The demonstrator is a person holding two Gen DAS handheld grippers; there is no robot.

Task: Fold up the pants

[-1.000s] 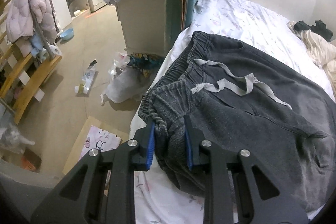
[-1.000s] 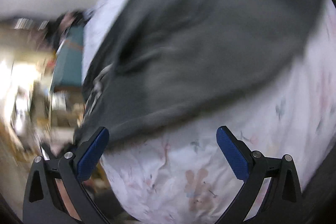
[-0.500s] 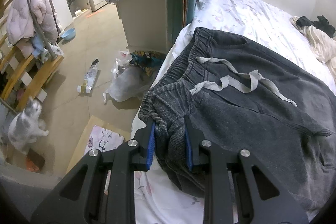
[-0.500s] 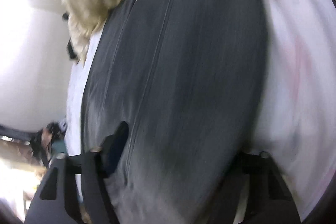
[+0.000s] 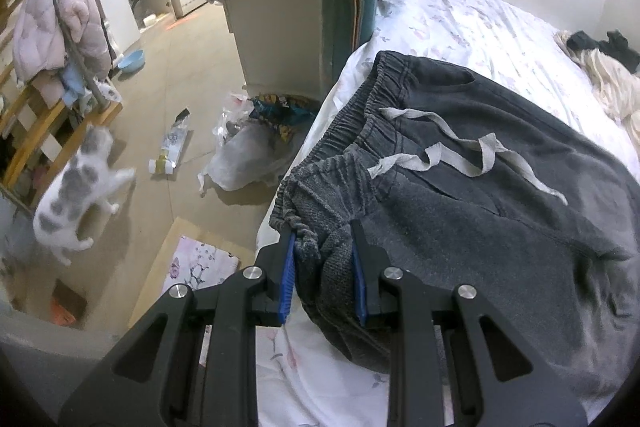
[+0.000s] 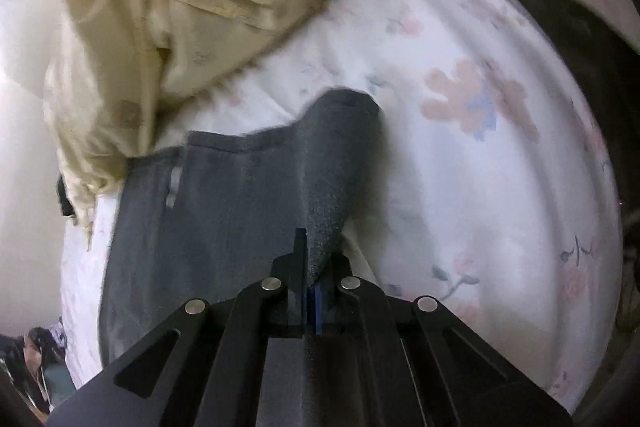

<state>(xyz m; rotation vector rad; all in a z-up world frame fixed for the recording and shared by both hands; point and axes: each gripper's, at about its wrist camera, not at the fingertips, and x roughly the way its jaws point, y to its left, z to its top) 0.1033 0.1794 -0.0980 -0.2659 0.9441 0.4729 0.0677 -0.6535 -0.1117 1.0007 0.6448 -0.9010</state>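
One pants (image 5: 500, 227), pinched by two hand-held grippers: left (image 5: 322, 259), right (image 6: 314, 267)

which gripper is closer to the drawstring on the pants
Left. The left gripper is clamped on the bunched waistband of the pants, just below the drawstring. The right gripper pinches the far hem end, with no drawstring in its view.

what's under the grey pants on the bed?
The grey pants lie on a white floral bedsheet, visible all around them. Anything beneath the fabric itself is covered. A cream garment lies beside the leg end, overlapping its corner.
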